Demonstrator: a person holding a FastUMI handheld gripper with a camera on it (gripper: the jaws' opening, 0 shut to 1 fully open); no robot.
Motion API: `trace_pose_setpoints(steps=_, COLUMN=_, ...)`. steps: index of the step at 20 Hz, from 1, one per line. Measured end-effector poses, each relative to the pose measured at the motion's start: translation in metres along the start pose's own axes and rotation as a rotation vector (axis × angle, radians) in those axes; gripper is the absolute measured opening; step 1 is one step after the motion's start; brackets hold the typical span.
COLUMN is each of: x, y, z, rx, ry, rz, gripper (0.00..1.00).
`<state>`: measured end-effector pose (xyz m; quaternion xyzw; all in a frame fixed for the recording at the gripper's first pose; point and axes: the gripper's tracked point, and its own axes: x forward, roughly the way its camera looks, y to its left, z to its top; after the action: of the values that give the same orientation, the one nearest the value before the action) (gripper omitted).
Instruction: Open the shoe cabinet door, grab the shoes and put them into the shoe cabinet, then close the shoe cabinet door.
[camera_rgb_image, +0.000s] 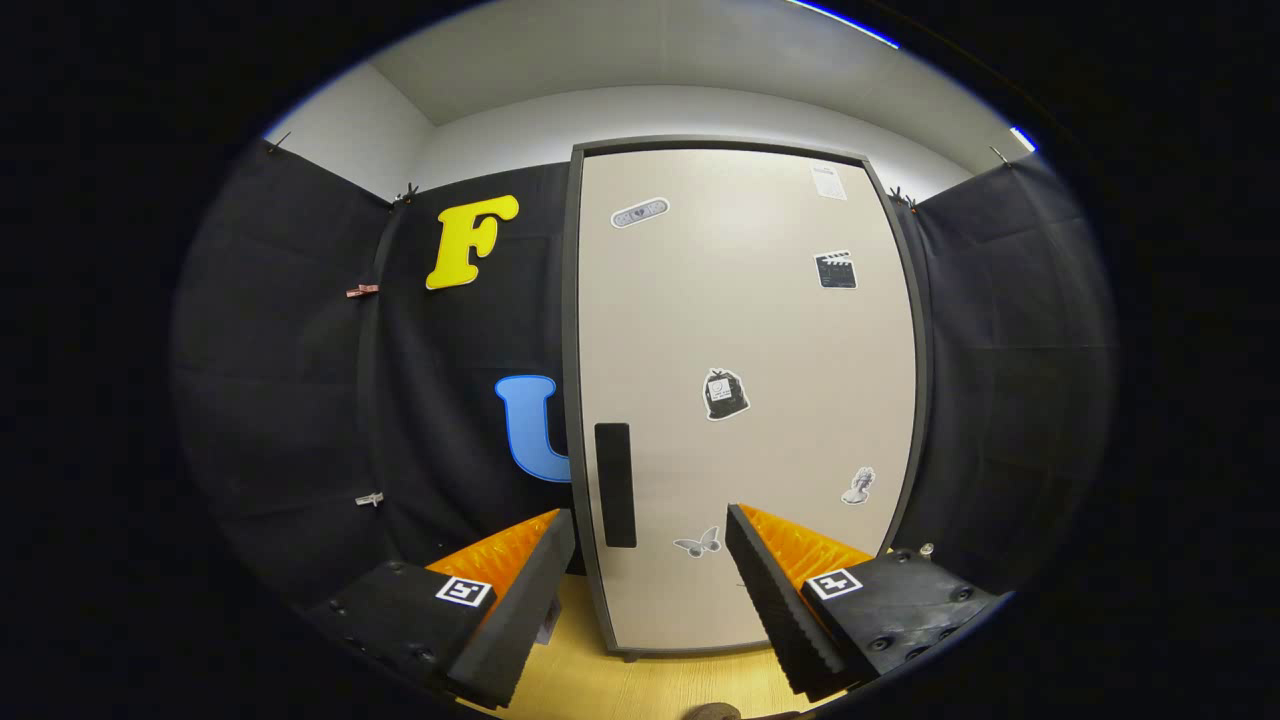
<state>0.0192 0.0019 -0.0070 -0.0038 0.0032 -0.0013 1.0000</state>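
Observation:
The shoe cabinet stands upright beyond my fingers, a tall beige box with a dark grey frame. Its door is flat and closed, dotted with small stickers. A black vertical handle sits near the door's left edge, low down. My gripper is open, and the handle shows in the gap between the two fingertips, closer to the left finger. The right finger points at the lower door. Nothing is held. A brown rounded edge peeks in below the fingers; I cannot tell if it is a shoe.
The cabinet rests on a light wooden floor. Black cloth walls close in on the left and right, with small clips pinned to the left one. White wall and ceiling rise above.

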Motion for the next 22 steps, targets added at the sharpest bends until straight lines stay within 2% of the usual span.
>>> trace_pose_setpoints(steps=5, x=0.011, y=0.004, z=-0.001, rx=0.012, ry=-0.005, rz=0.004, gripper=0.98)
trace_pose_setpoints(steps=11, x=0.045, y=0.017, z=-0.012, rx=0.027, ry=0.014, rz=0.01, gripper=0.97)
trace_pose_setpoints(steps=15, x=0.071, y=0.022, z=-0.021, rx=0.037, ry=0.026, rz=-0.005, gripper=0.94)
trace_pose_setpoints(steps=18, x=0.092, y=0.023, z=-0.028, rx=0.04, ry=0.036, rz=-0.019, gripper=0.87)
trace_pose_setpoints(steps=22, x=0.114, y=0.022, z=-0.037, rx=0.04, ry=0.049, rz=-0.047, gripper=0.87)
